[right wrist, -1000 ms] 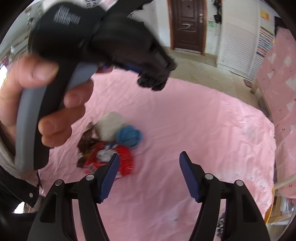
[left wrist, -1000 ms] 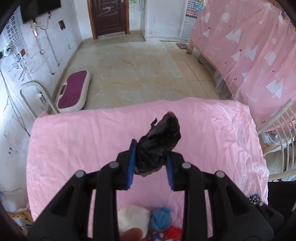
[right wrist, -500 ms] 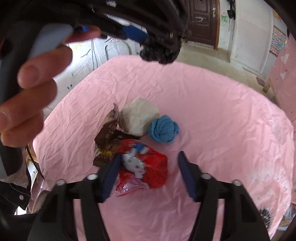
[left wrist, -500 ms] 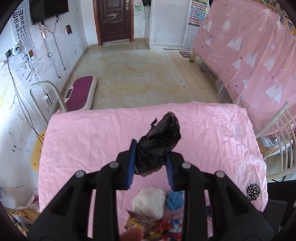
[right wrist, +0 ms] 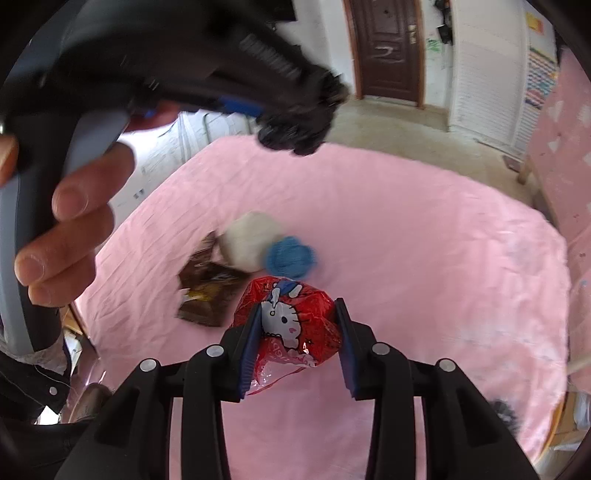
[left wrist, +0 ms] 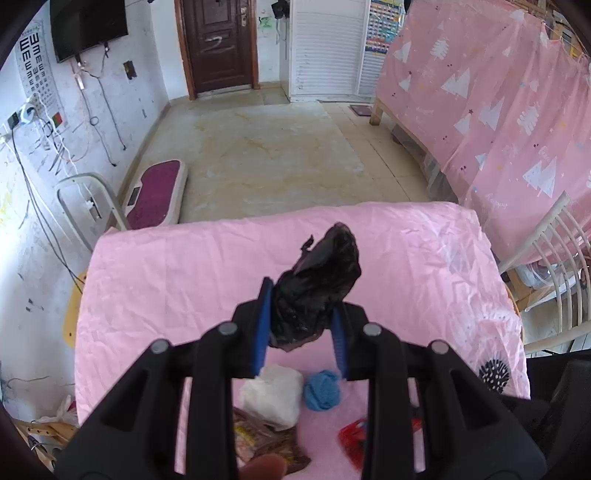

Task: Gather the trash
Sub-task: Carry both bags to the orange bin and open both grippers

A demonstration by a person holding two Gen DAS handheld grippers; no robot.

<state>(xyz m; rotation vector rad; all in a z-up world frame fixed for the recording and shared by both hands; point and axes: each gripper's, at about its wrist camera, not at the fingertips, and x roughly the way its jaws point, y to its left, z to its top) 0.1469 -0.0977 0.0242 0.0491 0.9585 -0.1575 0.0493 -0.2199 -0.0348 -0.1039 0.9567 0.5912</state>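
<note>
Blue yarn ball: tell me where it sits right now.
In the right wrist view the blue yarn ball lies on the pink sheet, touching the white wad on its left, just beyond the red wrapper.

A lived-in room of a home, plain and a bit worn: brown panelled door, white louvred cupboard doors, bare stone-patterned floor, scuffed white walls with loose cables. A wall-hung television sits over an eye chart, with a maroon step scale on the floor below. Pink tree-print sheets drape a wooden bed frame, and a pink cloth covers the table beside a white spindle-back chair.
</note>
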